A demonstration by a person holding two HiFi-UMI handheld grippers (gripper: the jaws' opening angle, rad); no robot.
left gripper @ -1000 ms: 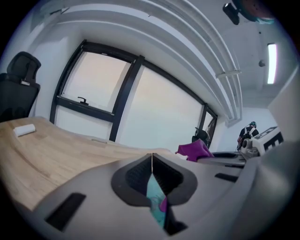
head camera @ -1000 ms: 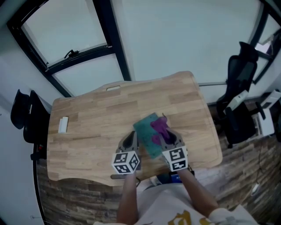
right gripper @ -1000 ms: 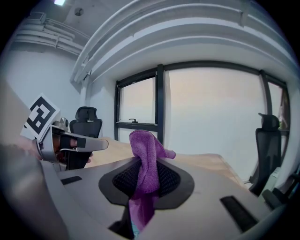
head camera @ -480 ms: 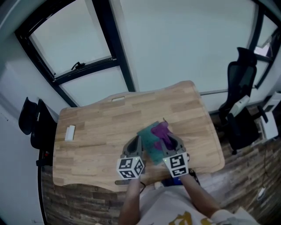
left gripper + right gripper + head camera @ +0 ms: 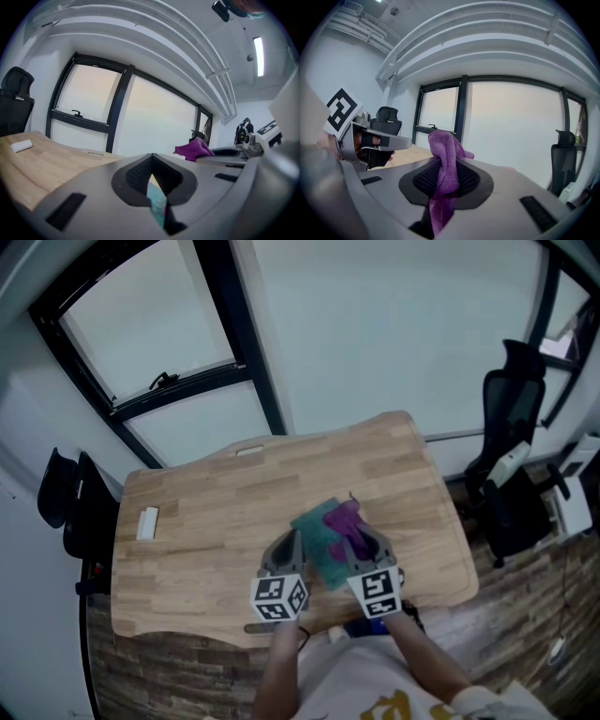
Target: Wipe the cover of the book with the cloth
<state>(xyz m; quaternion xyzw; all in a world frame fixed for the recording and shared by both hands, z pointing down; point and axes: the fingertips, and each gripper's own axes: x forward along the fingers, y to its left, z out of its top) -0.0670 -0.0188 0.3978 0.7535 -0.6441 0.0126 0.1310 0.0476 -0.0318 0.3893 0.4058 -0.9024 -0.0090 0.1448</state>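
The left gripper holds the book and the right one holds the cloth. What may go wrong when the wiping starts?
1. The left gripper, whose jaws have just been closing, pinches the teal book only near one edge; wiping pressure may twist it or pull it out above the table.
2. The purple cloth sits bunched in the right gripper, so the bare jaw tips might rub the cover.

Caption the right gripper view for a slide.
Right tongs clamp a purple fuzzy cloth before a black-framed window.
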